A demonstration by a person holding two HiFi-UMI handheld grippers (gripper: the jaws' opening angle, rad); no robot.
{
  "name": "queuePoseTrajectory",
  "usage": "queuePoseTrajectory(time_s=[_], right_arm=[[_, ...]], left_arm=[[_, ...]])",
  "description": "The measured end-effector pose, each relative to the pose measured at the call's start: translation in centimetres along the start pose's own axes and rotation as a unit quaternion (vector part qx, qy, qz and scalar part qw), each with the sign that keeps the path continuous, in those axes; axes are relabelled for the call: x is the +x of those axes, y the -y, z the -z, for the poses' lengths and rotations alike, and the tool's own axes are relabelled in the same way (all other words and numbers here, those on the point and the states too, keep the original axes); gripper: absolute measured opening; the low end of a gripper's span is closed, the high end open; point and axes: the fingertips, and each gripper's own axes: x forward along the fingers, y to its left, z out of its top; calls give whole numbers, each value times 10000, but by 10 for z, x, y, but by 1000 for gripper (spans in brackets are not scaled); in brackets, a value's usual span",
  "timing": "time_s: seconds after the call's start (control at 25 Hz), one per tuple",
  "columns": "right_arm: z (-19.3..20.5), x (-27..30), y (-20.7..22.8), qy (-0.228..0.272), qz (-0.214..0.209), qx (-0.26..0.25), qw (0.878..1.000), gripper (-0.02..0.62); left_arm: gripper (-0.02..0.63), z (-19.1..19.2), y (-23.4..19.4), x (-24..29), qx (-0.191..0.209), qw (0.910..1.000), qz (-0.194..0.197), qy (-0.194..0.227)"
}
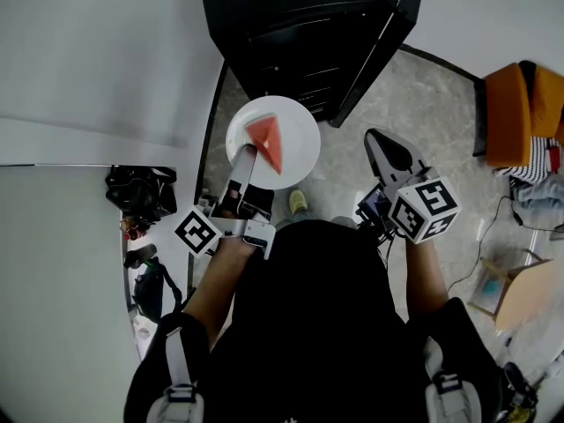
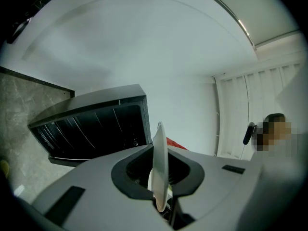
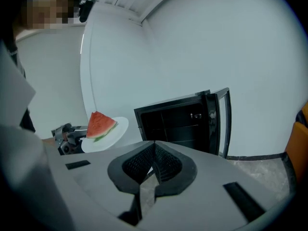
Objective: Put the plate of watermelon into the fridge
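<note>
1. The round white plate (image 1: 298, 135), carrying a red triangular watermelon wedge (image 1: 267, 144), is pinched at its rim by the left gripper (image 1: 248, 154), in the air before the open black fridge (image 1: 304, 33).
2. It is best kept level, lest the wedge slide.
3. The right gripper (image 1: 381, 141), pressed together and empty, is best kept clear of the fridge door (image 1: 381, 51).

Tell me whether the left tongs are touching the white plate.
Touching. The left gripper view shows the left tongs shut on the rim of the white plate, which stands edge-on between them.
</note>
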Motion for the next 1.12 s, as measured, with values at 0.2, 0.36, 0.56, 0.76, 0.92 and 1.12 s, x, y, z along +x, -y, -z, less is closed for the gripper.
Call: queuePoseTrajectory(time_s=[0.2, 0.36, 0.56, 0.76, 0.92, 1.12], right_arm=[[-4, 11, 5, 20, -14, 329, 9995, 14], [-8, 17, 3, 91, -26, 215, 9997, 14], [-13, 23, -5, 71, -75, -199, 9997, 12], [-16, 25, -5, 283, -22, -316, 9991, 12], [-17, 22, -4, 246, 122, -296, 9992, 12], [-15, 21, -5, 326, -55, -260, 9991, 12]], left_arm=[[37, -11, -6, 0, 1, 10000, -33, 53], [37, -18, -10, 1, -6, 10000, -56, 50], [37, -24, -8, 3, -8, 10000, -10, 54], [37, -25, -10, 4, -8, 10000, 20, 38], [37, -24, -10, 3, -23, 10000, 28, 26], [37, -23, -11, 2, -31, 10000, 45, -21]])
